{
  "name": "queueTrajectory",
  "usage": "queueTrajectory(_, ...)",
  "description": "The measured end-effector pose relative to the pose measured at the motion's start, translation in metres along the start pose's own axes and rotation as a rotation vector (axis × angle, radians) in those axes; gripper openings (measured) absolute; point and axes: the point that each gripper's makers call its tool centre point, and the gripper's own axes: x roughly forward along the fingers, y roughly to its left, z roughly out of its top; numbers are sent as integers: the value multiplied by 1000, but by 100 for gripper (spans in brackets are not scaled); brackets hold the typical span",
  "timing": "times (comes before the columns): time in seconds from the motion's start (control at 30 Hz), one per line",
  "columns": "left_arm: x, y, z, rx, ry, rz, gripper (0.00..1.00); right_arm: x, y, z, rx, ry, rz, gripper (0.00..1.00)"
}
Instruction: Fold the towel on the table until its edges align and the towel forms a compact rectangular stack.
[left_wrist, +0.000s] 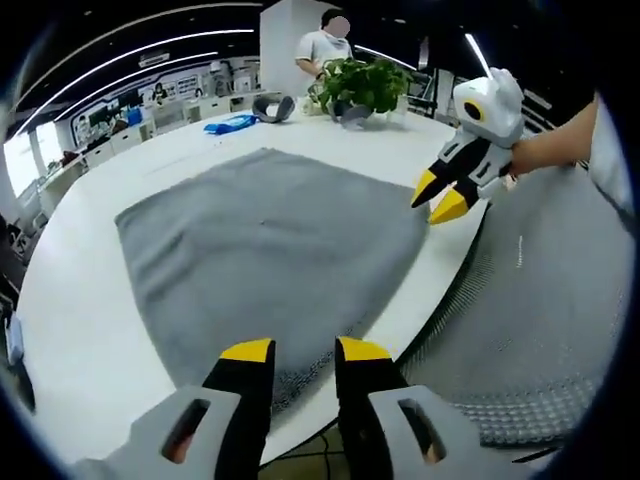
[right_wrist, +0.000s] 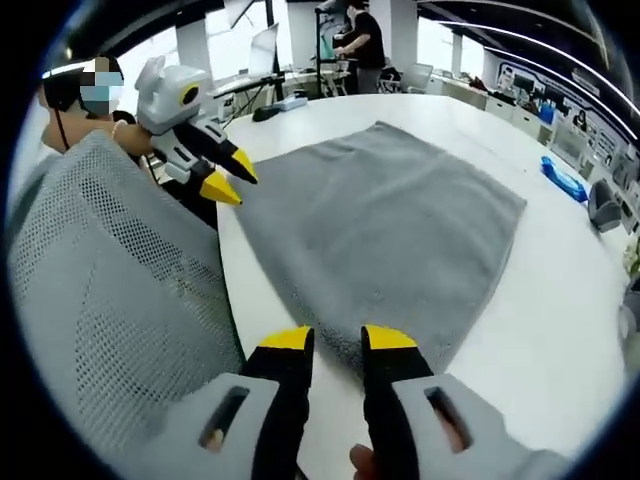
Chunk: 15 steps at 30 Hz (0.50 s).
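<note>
A grey towel (left_wrist: 270, 240) lies spread flat on the white table (left_wrist: 90, 300), one corner toward the far side. My left gripper (left_wrist: 305, 350) hovers over the towel's near corner at the table edge, jaws apart with nothing between them. My right gripper (left_wrist: 438, 197) comes in from the right, held just off the towel's right corner, its yellow tips slightly apart. In the right gripper view the towel (right_wrist: 390, 220) stretches ahead. My right gripper (right_wrist: 338, 338) stands open above its near edge. The left gripper (right_wrist: 228, 178) hangs beyond the towel's left corner.
A potted plant (left_wrist: 360, 85), a blue object (left_wrist: 230, 124) and a grey curved item (left_wrist: 272, 107) sit at the table's far side, where a person (left_wrist: 325, 45) stands. Grey mesh fabric (right_wrist: 110, 280) lies beside the table edge. Bare white table (right_wrist: 560, 300) surrounds the towel.
</note>
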Motion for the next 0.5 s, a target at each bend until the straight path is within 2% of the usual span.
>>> queueTrajectory(0.17, 4, -3, -11, 15, 33, -20, 32, 1, -1, -8, -12, 29, 0, 21)
queueTrajectory(0.4, 3, -1, -19, 55, 49, -10, 32, 3, -7, -18, -29, 62, -8, 22)
queueTrajectory(0.5, 1, 2, -23, 68, 51, 9, 31, 2, -11, -24, -70, 90, -16, 22)
